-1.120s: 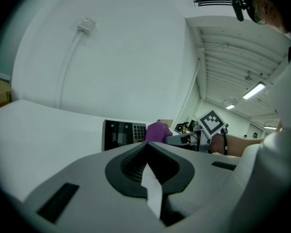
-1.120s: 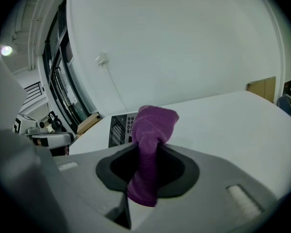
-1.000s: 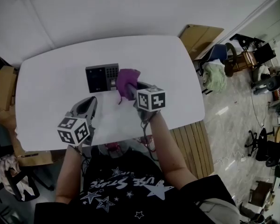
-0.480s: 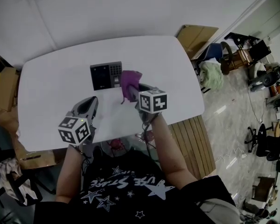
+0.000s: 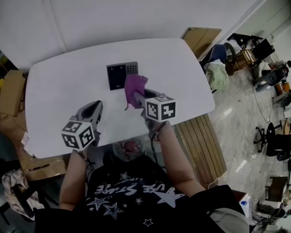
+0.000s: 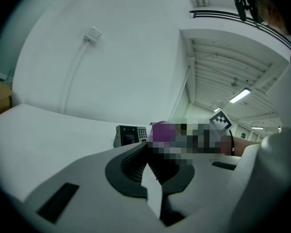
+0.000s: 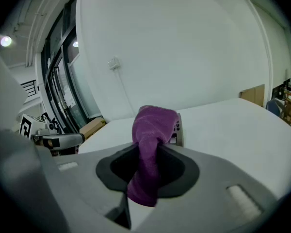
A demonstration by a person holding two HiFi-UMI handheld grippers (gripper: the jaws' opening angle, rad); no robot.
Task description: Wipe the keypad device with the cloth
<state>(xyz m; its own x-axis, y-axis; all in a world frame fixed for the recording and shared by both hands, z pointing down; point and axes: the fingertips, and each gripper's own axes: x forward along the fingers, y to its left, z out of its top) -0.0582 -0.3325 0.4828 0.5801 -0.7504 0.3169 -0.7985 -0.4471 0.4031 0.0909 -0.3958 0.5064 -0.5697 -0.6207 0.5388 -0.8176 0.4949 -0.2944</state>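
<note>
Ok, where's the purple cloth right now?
In the head view, the purple cloth is pinched in the right tongs, at the near-right corner of the keypad device on the table.

Cloth (image 5: 134,87): solid purple throughout. Keypad device (image 5: 121,75): black, with a grid of pale keys at one side. Table (image 5: 58,91): plain white. Left gripper (image 6: 148,152) and right gripper (image 7: 146,164): light grey bodies, dark grey pads; each cube is white with black square markers. Shirt (image 5: 131,198): black, printed with white stars and lettering. Box (image 5: 9,93): brown cardboard. Wall (image 5: 136,8): white.
</note>
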